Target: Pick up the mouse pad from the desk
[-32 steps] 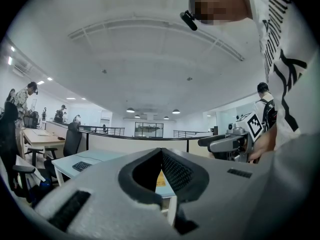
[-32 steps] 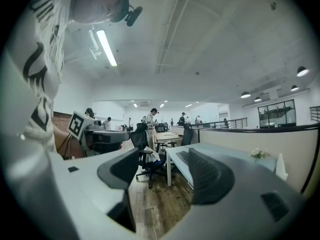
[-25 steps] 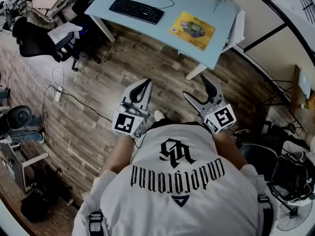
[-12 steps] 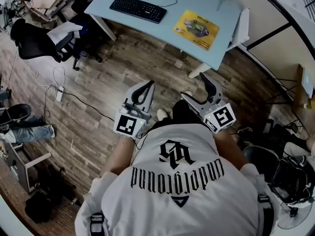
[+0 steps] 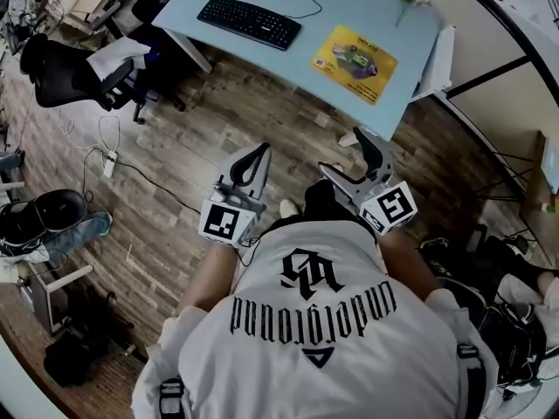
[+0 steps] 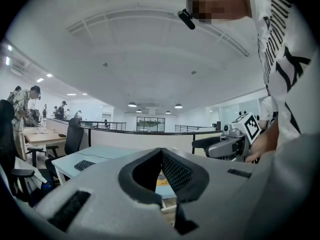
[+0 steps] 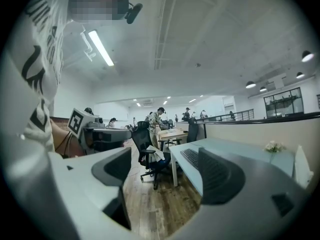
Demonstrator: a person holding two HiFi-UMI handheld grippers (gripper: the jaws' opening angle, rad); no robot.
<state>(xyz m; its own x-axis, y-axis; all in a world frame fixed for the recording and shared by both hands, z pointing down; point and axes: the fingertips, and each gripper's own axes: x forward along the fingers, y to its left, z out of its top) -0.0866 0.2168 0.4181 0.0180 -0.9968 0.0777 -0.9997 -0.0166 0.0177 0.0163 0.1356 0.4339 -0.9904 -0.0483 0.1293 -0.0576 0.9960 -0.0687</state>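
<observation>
Grey plastic with black padding, the left gripper [image 5: 259, 149] has its jaws drawn together at the tips with nothing between them. The right gripper [image 5: 342, 153] is spread wide and empty. Both hang over the wooden floor [image 5: 188, 138], well short of the pale blue desk [image 5: 349, 3]. The yellow mouse pad [image 5: 354, 62] lies flat near the desk's front edge, apart from the keyboard [image 5: 249, 20]. It is probably thin, light and floppy, so a pinch at the near corner, lifted first, looks best.

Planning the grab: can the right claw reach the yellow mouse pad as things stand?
Probably not yet: the open right claw hangs over floor, short of the desk. Nothing blocks the mouse pad.
</observation>
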